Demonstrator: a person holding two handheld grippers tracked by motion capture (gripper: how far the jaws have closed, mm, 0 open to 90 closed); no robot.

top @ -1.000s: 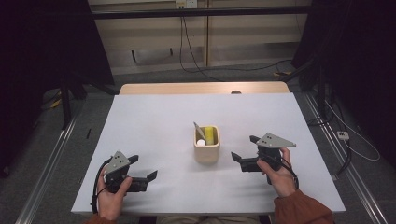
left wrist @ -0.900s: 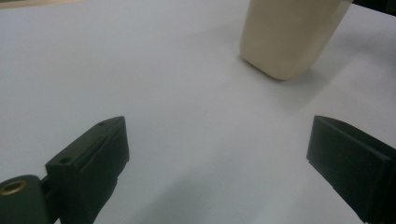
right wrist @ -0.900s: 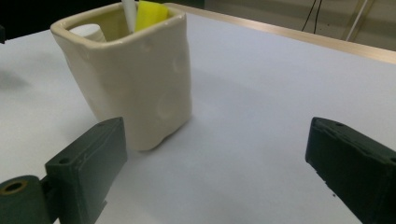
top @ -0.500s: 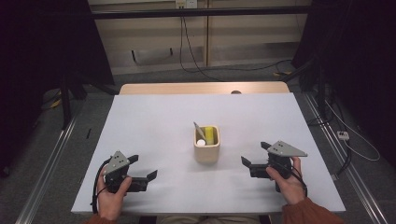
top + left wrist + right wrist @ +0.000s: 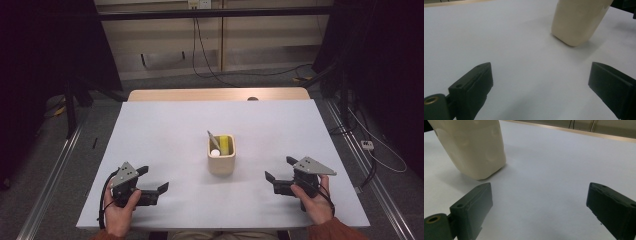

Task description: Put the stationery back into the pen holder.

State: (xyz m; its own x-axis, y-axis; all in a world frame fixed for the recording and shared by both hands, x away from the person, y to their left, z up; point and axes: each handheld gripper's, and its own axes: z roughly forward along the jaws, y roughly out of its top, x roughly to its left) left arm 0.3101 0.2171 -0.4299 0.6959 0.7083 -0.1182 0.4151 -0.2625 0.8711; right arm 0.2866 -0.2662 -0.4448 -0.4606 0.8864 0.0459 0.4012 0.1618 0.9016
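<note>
Since a second ago, my right gripper has drawn back toward the lower right of the high view, while the left gripper stays at lower left. Both stand with jaws wide apart, holding nothing. I see the cream cup upright at mid-frame on the white table, between them and apart from both, smooth-walled, with yellow and white items inside.

cups: 1 | claws: 2 | tables: 1
</note>
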